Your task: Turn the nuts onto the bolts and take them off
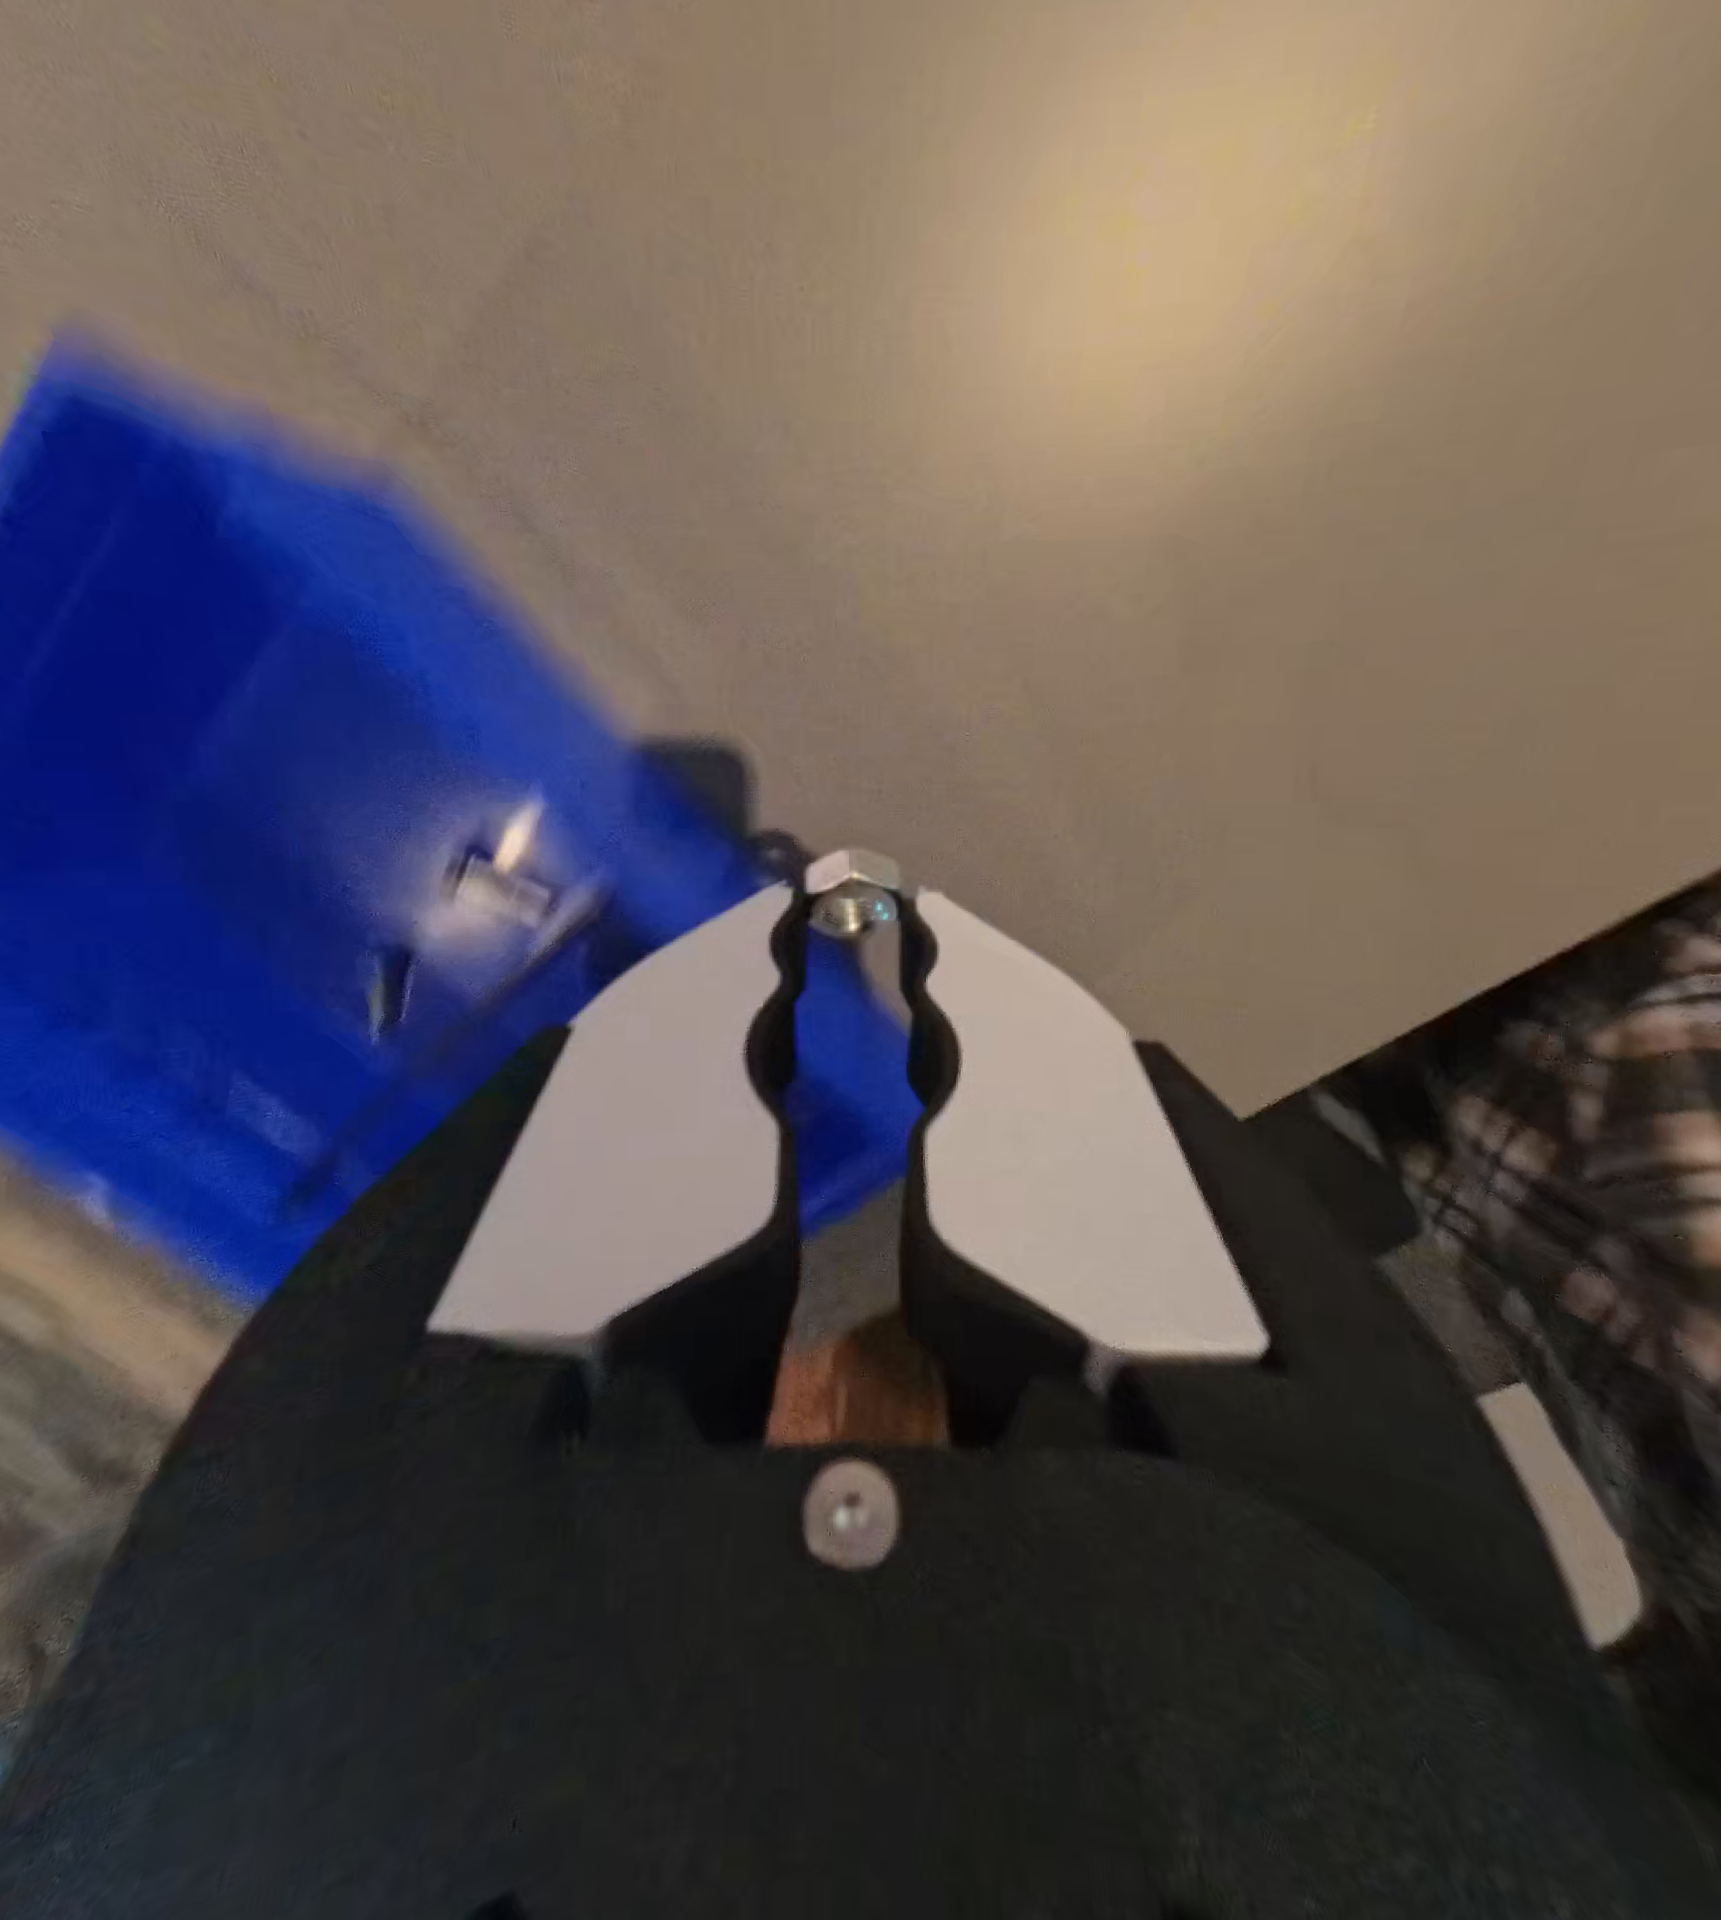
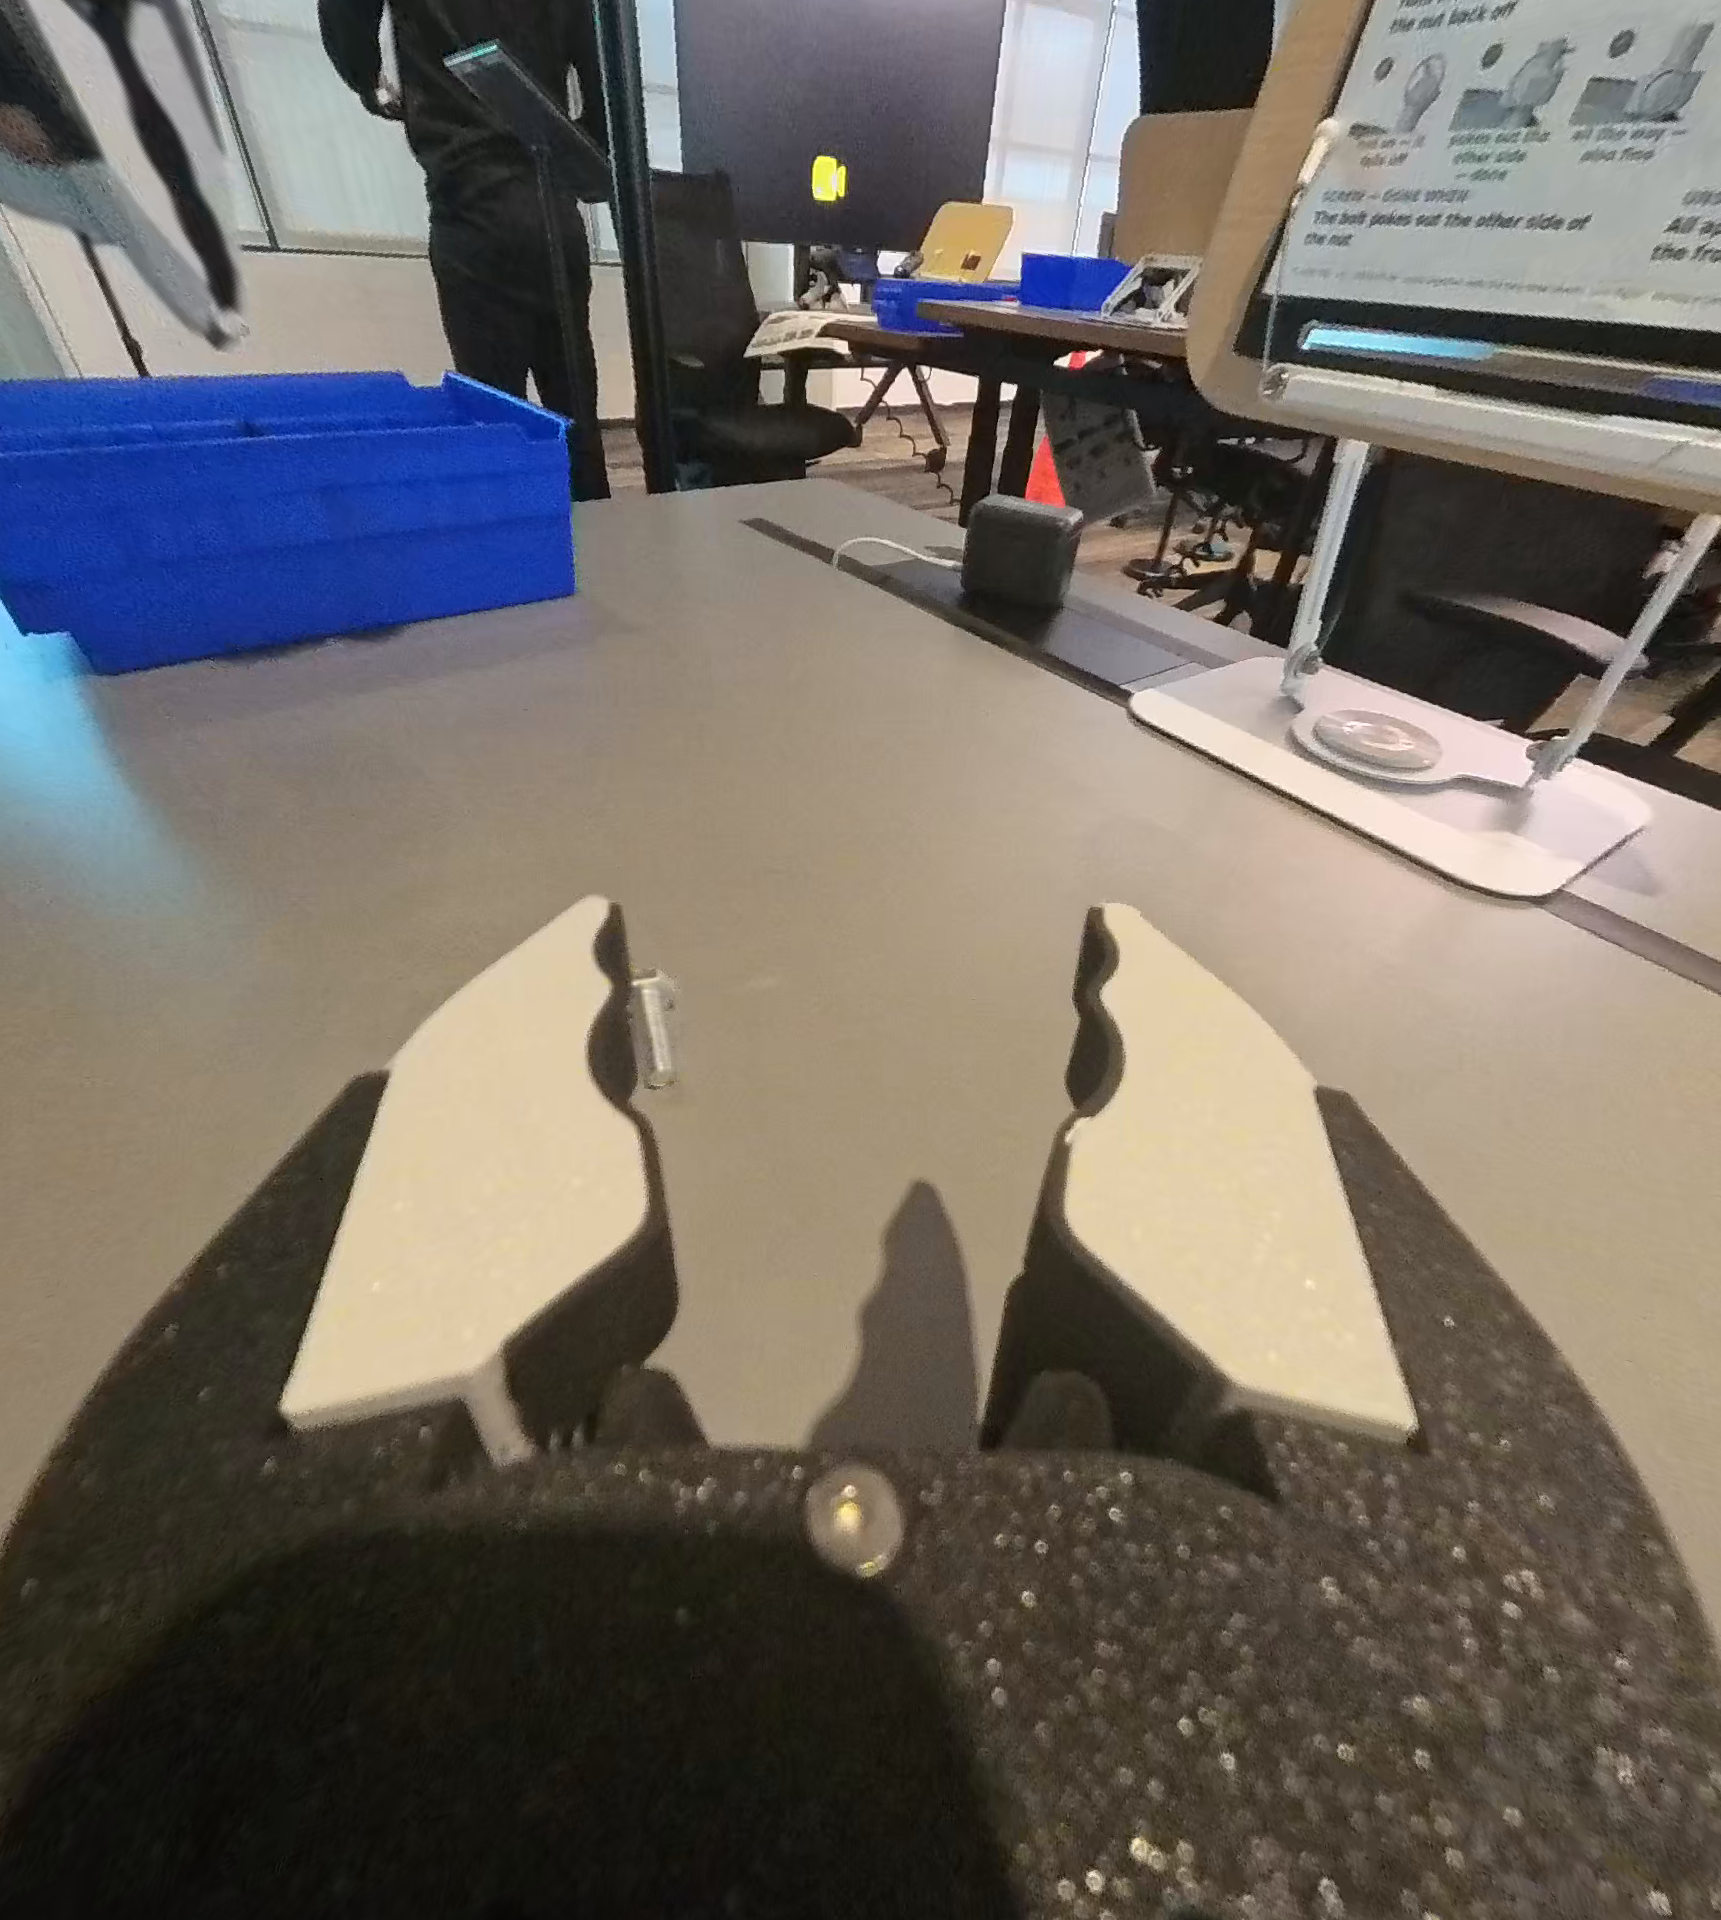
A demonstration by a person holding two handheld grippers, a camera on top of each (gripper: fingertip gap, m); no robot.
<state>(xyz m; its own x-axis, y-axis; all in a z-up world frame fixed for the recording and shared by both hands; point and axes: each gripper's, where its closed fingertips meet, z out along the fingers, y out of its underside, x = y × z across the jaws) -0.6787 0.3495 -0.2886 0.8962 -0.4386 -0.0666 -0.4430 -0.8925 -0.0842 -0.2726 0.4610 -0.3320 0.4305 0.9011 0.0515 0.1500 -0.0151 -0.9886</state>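
While the left gripper (image 1: 851, 904) was lifted above the table (image 2: 835, 790), its fingers were clenched on a small silver nut (image 1: 851, 883), pinched right at the tips; the hex body stuck out just past them, and the bore appeared to face back toward the wrist camera, so its axis ran roughly along the fingers. Judgement: gripped at the very tip so the threaded hole stays free to meet a bolt end. The left wrist view was motion-blurred; the blue bin (image 1: 243, 790) lay below and to the left, with a few pale metal pieces inside it, too smeared to name.

The right gripper (image 2: 851, 935) sat low over the table, fingers released and wide apart, holding nothing; the bolt (image 2: 655, 1029) lay on the tabletop between them, close against the inner face of the left-hand finger (image 2: 503, 1143); whether it touched that finger, I could not tell. Its long axis ran roughly parallel to the fingers, head at the far end, shank pointing back toward the camera. Judgement: the jaws stood open because the bolt was either just set down or about to be picked up; which, not determinable.

A tablet on a stand (image 2: 1521, 260) stood to the right; a person (image 2: 513, 208) stood beyond the bin.
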